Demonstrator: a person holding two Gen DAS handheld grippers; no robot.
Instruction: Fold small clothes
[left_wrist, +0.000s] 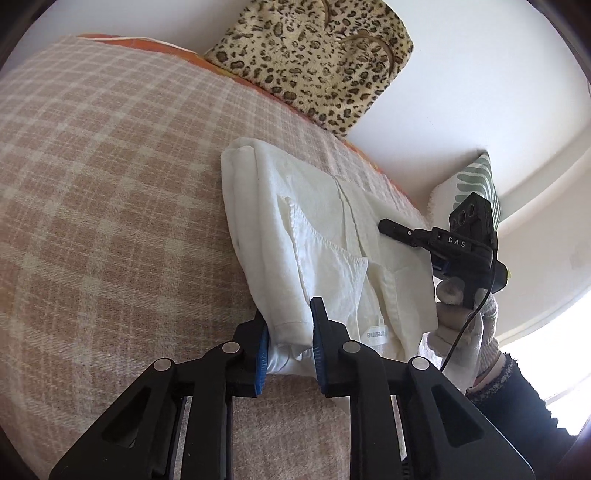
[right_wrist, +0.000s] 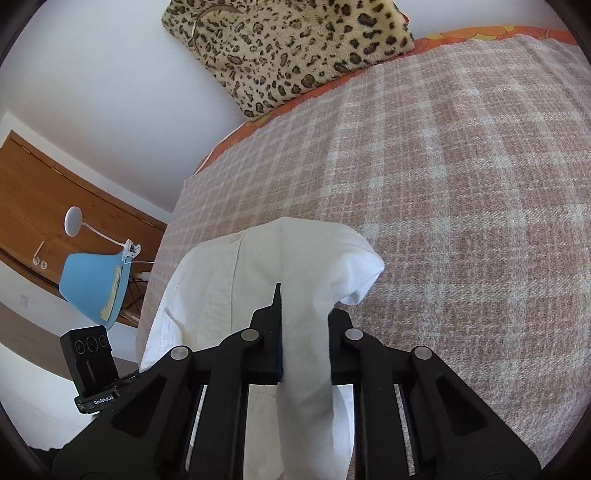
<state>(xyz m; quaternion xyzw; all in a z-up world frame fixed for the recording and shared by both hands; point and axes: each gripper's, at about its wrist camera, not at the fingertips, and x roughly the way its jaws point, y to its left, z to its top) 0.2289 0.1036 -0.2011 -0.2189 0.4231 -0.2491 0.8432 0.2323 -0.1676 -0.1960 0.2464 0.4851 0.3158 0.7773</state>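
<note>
The left gripper (left_wrist: 288, 347) is clenched on a bunched corner of the white cotton garment (left_wrist: 325, 236), the cloth pressed between its blue pads (left_wrist: 317, 332). In the right wrist view, the right gripper (right_wrist: 304, 325) is also closed on this garment (right_wrist: 258, 277); a thick fold of cloth stands up between its black fingers (right_wrist: 275, 325) and hangs over them. The garment lies partly folded on the pink and cream checked blanket (left_wrist: 110, 184), with a small label showing close to the left gripper. On the side of the garment away from the left gripper, a gloved hand (left_wrist: 465, 314) holds the right tool. Beyond the garment, at the far edge of the blanket, a leopard-print plush pillow (left_wrist: 314, 55) leans on the white wall (left_wrist: 480, 92). Near it, along the same wall, stands a white cushion with a green leaf pattern (left_wrist: 472, 184).
</note>
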